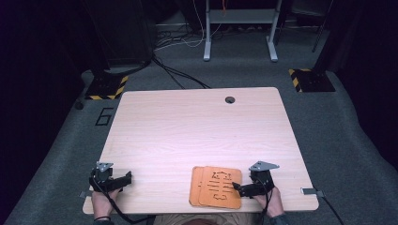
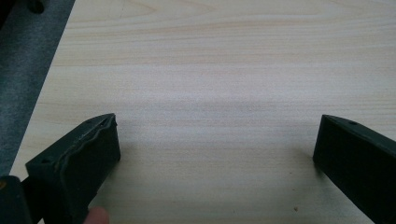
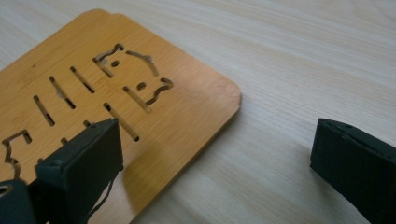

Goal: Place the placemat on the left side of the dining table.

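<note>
2 bamboo trivets (image 1: 216, 186) lay stacked, slightly offset, at counter (image 1: 187, 126) near edge. Right gripper (image 3: 215, 154) jaws apart, straddling top trivet's corner; left gripper (image 2: 217, 149) jaws apart over bare wood. Risk: thin flat board could slip, or both lift together, lower one sliding off the edge

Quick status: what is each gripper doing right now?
Left gripper: open, holding nothing, over bare table.
Right gripper: open, holding nothing, straddling the wooden board's edge.
</note>
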Motion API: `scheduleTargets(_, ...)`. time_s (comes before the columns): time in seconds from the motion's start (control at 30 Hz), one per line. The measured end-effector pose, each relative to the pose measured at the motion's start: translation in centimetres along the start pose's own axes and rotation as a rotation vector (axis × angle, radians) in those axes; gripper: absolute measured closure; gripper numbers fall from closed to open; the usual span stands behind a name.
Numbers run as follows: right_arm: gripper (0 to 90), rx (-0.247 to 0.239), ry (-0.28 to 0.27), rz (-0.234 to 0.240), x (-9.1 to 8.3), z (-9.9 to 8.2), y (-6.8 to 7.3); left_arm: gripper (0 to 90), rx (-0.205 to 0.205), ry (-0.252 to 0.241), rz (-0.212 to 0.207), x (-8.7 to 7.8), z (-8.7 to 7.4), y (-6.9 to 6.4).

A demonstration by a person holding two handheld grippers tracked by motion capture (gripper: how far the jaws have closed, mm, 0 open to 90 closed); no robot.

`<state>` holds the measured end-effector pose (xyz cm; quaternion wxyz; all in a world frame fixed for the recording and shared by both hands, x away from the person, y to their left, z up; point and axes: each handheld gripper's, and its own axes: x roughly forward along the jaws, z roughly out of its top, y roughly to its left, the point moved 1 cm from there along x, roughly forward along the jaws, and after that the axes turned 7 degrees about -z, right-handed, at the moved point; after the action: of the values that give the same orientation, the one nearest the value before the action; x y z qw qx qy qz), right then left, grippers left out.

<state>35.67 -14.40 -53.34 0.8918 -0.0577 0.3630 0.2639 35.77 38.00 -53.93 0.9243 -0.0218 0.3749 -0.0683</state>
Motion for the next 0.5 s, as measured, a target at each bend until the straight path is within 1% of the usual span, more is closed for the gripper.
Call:
scheduleTargets(0.07, 2.7, 0.005, -0.005, -0.004, -0.08, -0.06, -0.13, 0.2, 0.0, 0.0, 0.0, 0.0, 0.0, 0.0)
scheduleTargets(0.13, 2.5, -0.021, 0.006, -0.033, -0.01, -0.04, 0.14, 0.2, 0.0, 0.001, 0.002, -0.02, 0.0, 0.0)
scheduleTargets(0.27, 2.1, -0.03, 0.017, -0.044, 0.0, -0.03, 0.32, 0.2, -0.001, 0.0, 0.0, 0.0, -0.01, -0.01)
scheduleTargets(0.3, 0.7, -0.046, 0.023, -0.058, 0.0, -0.06, 0.38, 0.2, 0.0, 0.001, 0.002, -0.02, 0.0, 0.01)
scheduleTargets(0.33, 0.0, -0.046, 0.035, -0.079, -0.03, -0.08, 0.35, 0.2, -0.001, 0.0, 0.0, 0.0, -0.01, -0.01)
scheduleTargets(0.43, 0.0, -0.051, 0.036, -0.105, -0.25, -0.29, -0.01, 0.2, 0.0, 0.003, -0.003, -0.03, -0.02, -0.06)
scheduleTargets(0.5, 0.0, -0.052, 0.036, -0.103, -0.24, -0.27, -0.03, 0.2, 0.005, 0.001, -0.006, -0.05, -0.04, -0.11)
